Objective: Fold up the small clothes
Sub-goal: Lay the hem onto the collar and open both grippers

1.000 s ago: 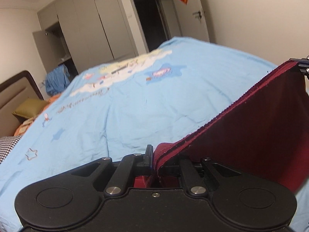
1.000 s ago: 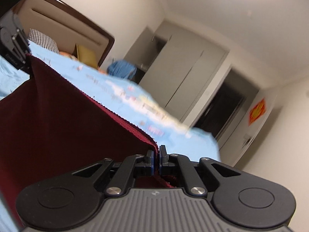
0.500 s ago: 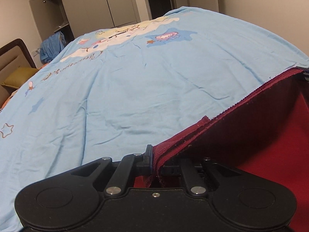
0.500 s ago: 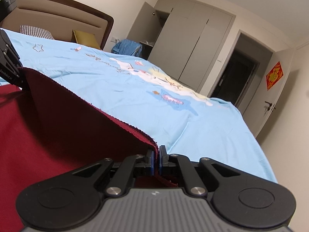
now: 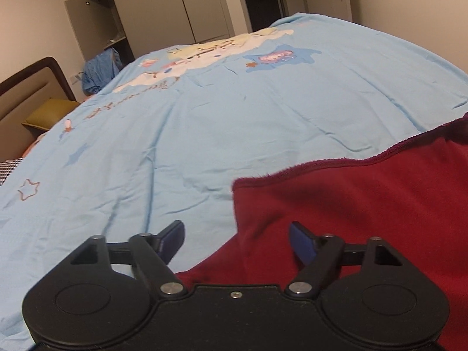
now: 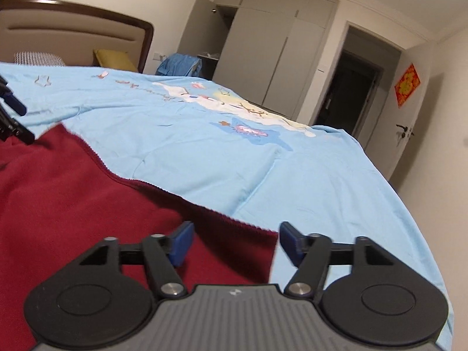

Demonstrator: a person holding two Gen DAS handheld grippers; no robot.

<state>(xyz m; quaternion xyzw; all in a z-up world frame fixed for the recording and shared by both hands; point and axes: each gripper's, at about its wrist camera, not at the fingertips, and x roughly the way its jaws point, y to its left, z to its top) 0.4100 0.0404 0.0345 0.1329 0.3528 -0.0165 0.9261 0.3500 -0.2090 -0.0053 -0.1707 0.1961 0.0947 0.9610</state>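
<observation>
Soft, limp red garment on bed; left gripper and right gripper wide, empty; best gripped at 2 hem corners.

A light blue cartoon-print bedspread covers the bed. A yellow pillow leans against the headboard. Grey wardrobes stand beyond.

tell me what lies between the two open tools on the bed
Only the dark red garment, flat on the blue duvet, spans from right tool to left tool, in the right wrist view.
</observation>
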